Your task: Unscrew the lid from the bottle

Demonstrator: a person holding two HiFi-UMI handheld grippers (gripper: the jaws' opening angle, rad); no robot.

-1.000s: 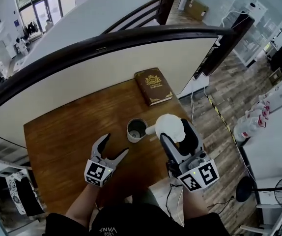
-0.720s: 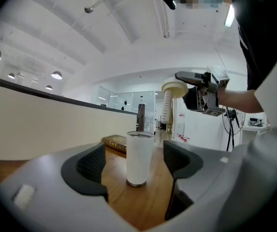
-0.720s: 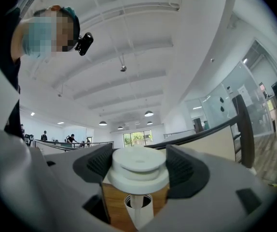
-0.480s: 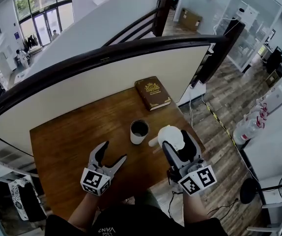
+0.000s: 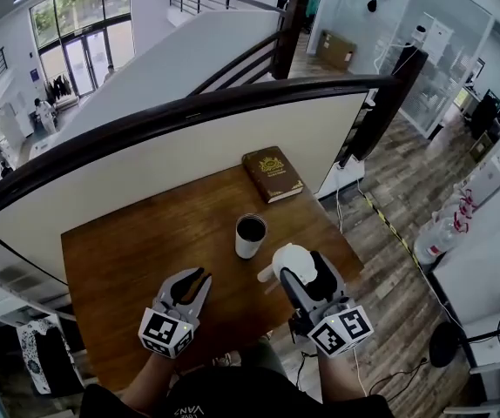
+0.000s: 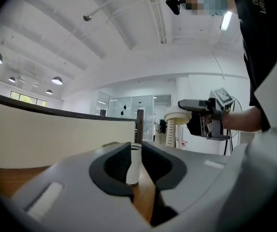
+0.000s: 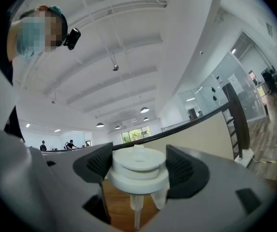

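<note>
- Head view: the bottle (image 5: pixel 250 236) stands upright with its mouth open on the table (image 5: pixel 128 251), apart from both grippers
- Right gripper (image 7: pixel 139 164): jaws clamped on the lid (image 5: pixel 292 261), which is just right of the bottle, nearer the person and clear of its mouth; the dip tube (image 7: pixel 136 208) hangs below the lid
- Left gripper (image 5: pixel 196 279): jaws have just been closing, a narrow gap remains and nothing is between them; it is left of the bottle, nearer the person
- Book (image 5: pixel 272 173): lies beyond the bottle, not touching

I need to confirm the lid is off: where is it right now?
In the head view, the lid is clamped in the right gripper, just right of the open bottle and nearer the person, over the table's front right part.
</note>
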